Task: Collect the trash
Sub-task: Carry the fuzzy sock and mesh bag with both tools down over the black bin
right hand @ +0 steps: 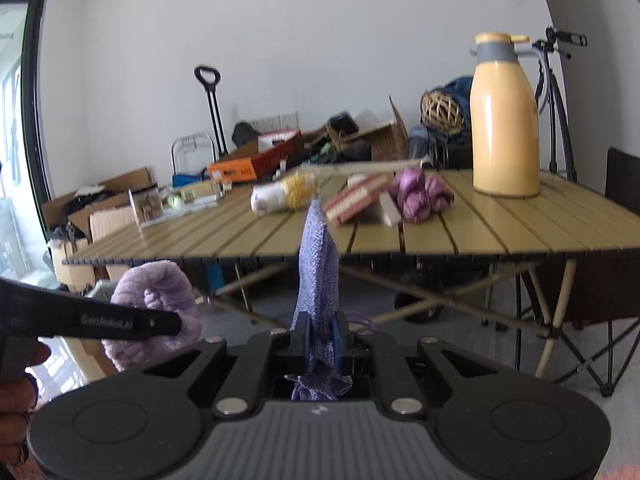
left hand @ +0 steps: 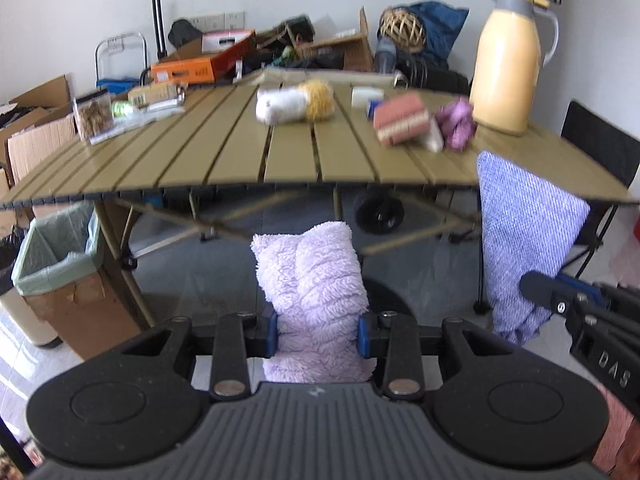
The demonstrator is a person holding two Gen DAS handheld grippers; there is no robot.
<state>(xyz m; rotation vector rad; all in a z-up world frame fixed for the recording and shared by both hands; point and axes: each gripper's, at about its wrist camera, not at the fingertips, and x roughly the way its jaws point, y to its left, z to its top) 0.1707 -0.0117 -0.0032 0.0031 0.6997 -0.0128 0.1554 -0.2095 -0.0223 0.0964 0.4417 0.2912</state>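
Observation:
My left gripper (left hand: 318, 336) is shut on a fluffy lilac cloth (left hand: 316, 280), held upright in front of the slatted table (left hand: 224, 152). My right gripper (right hand: 320, 340) is shut on a blue-purple knitted cloth (right hand: 318, 264), also held upright. Each gripper with its cloth shows in the other view: the knitted cloth (left hand: 524, 236) at right, the fluffy cloth (right hand: 160, 300) at left. On the table lie a white-and-yellow fluffy item (left hand: 294, 102), a pink-red packet (left hand: 400, 118) and a crumpled purple cloth (left hand: 456, 122). A lined cardboard bin (left hand: 60, 264) stands left of the table.
A yellow thermos jug (left hand: 506, 60) stands at the table's right back. A clear snack box (left hand: 94, 114) and small packages sit at the left. Boxes and clutter line the wall. A folding chair (right hand: 616, 240) and tripod (right hand: 554, 100) stand right.

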